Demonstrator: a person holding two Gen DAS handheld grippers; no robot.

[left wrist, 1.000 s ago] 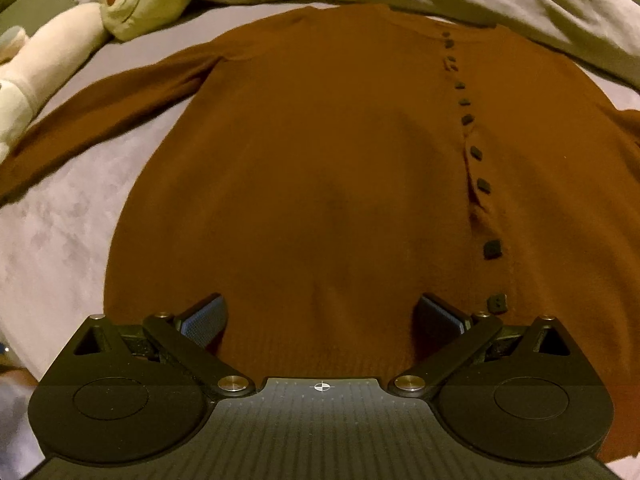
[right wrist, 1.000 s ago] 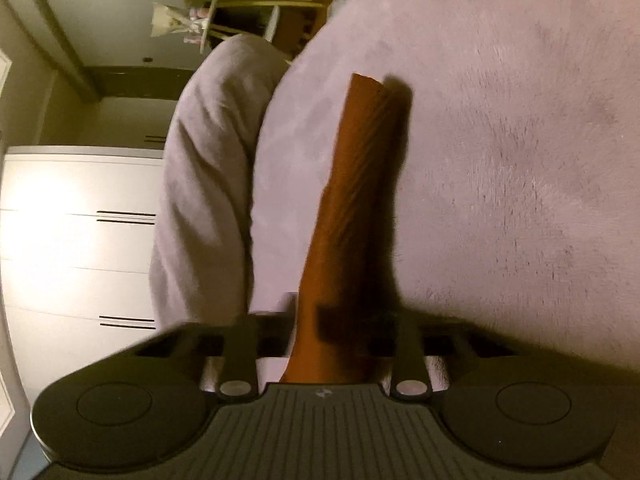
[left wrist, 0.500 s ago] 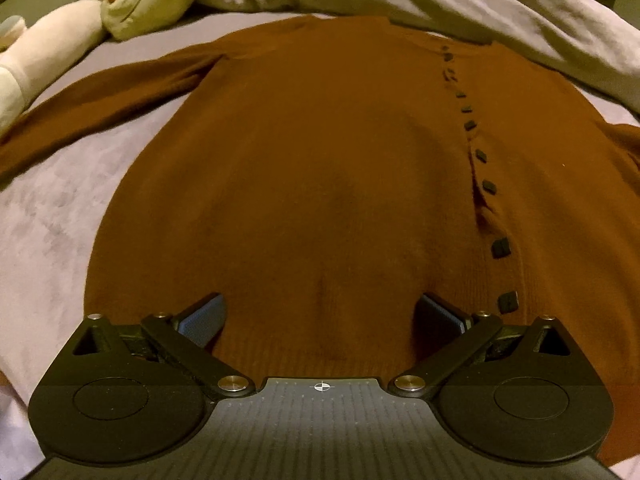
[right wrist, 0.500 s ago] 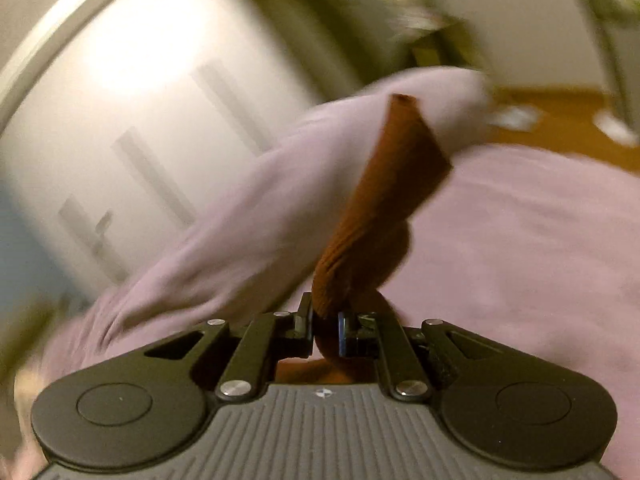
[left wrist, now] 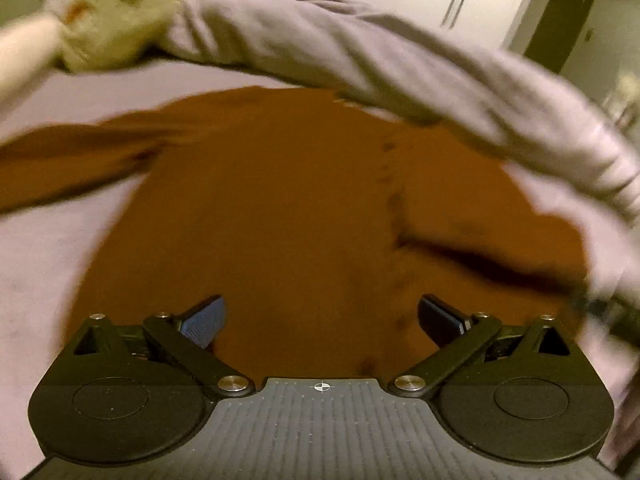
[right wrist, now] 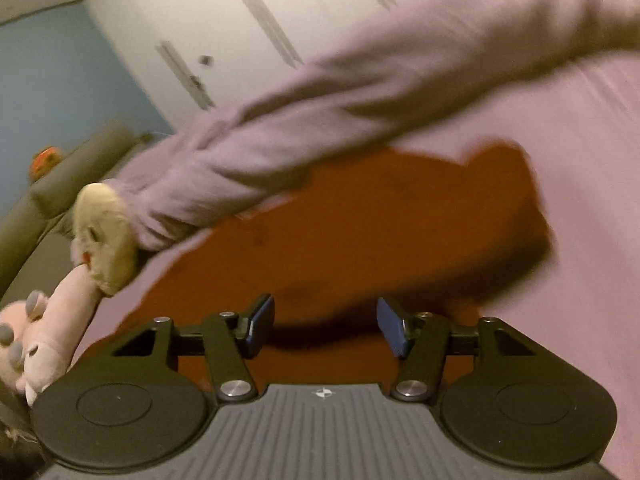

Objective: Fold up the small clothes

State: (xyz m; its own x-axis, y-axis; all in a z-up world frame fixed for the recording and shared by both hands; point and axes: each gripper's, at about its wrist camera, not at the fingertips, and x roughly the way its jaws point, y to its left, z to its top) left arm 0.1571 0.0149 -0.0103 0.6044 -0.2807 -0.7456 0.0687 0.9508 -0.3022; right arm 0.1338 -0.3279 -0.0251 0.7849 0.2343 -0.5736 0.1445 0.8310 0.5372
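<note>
A rust-brown knitted button cardigan (left wrist: 280, 208) lies flat mid-bed on the lilac fleece bedspread (left wrist: 48, 256), its right sleeve (left wrist: 480, 252) folded across the front; both the left gripper (left wrist: 320, 320) and right gripper (right wrist: 325, 330), jaws just opened, hover spread and empty, so smooth the sleeve flat next.

Brown cardigan (left wrist: 280, 216) lies flat on the bed, right sleeve folded across.

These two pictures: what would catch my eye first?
A big rust-brown cardigan lies spread on the lilac bedspread, one sleeve folded across its front. A pale plush toy lies at the head of the bed, beside a rumpled lilac blanket. Both black grippers hover open over it, left gripper and right gripper.
</note>
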